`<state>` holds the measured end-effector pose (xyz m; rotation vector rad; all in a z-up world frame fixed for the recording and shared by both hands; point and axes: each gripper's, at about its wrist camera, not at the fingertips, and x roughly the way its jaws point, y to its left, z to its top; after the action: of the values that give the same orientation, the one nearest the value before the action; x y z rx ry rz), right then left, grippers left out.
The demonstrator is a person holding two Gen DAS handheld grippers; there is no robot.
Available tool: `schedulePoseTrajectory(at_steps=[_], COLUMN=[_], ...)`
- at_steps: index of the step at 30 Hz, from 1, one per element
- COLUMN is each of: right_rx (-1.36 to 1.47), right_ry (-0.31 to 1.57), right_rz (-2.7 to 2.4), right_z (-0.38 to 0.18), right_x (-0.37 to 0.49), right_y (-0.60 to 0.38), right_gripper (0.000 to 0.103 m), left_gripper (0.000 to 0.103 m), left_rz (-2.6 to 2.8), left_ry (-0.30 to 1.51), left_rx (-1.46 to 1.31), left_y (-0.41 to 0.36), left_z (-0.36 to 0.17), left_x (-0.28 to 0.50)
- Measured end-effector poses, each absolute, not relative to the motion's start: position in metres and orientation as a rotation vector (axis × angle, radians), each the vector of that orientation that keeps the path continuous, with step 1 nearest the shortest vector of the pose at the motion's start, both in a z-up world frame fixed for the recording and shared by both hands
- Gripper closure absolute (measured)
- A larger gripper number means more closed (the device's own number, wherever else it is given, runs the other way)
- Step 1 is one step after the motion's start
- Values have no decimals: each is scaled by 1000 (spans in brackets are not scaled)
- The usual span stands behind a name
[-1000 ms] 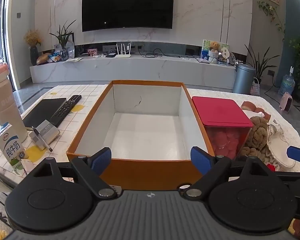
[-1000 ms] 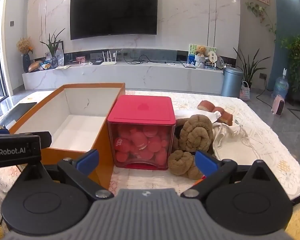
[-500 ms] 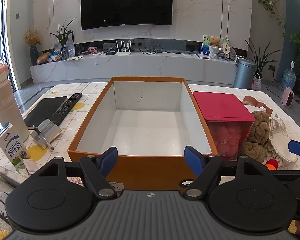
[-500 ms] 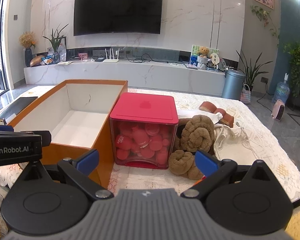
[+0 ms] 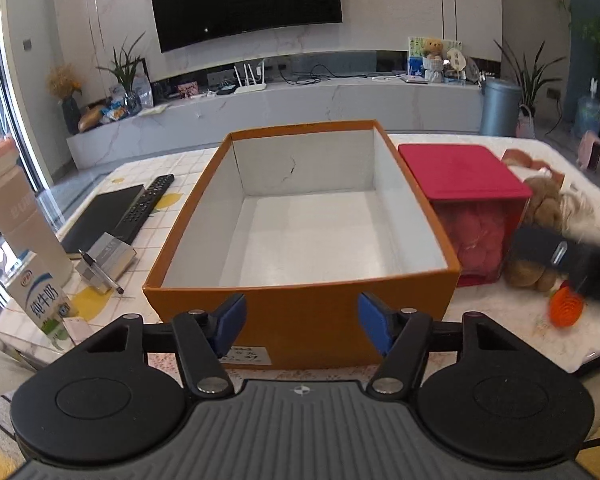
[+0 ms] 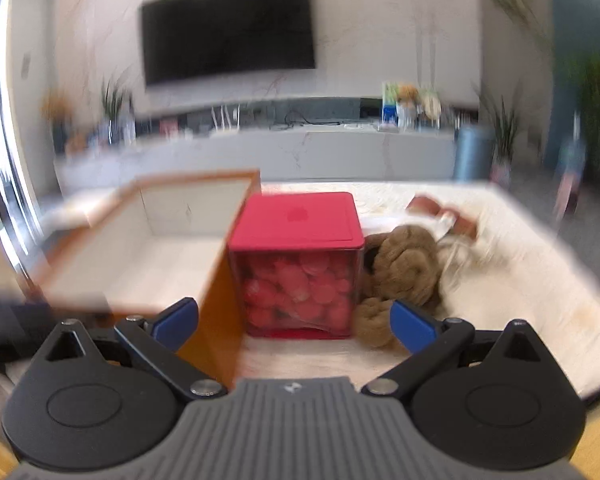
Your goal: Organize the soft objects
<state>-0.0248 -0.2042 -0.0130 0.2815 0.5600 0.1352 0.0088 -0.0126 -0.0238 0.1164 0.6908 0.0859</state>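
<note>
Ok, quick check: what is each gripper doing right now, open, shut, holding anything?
Left gripper: open, jaws have just been closing, nothing between them.
Right gripper: open, holding nothing.

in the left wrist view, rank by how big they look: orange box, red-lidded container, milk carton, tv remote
1. orange box, by far the largest
2. red-lidded container
3. milk carton and tv remote look alike; the carton sits nearer the camera, so no ranking.

Both grippers, left gripper (image 5: 302, 322) and right gripper (image 6: 294, 320): blue pads on black linkage arms, silver pivot screws, round black discs, ribbed grey body with small centre logo.
</note>
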Motion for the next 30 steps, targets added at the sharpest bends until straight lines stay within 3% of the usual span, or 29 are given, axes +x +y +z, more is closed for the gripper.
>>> schedulePoseTrajectory(at_steps=[3, 9, 27, 30], right_rx=[467, 182, 38, 38], right_ry=[582, 562, 587, 588], right_rz=[164, 56, 101, 104], right_z=[-17, -15, -23, -24], right_x=[-23, -27, -22, -21], right_y=[-225, -213, -193, -192], right_gripper=[3, 3, 3, 3], left_gripper=[27, 27, 27, 33], left_rz=[70, 51, 79, 83], left_ry=[695, 693, 675, 673], left_rx=[117, 90, -13, 15], left_y=[-19, -19, -3, -6], left_z=[-25, -20, -9, -10], left_x=[8, 6, 4, 3])
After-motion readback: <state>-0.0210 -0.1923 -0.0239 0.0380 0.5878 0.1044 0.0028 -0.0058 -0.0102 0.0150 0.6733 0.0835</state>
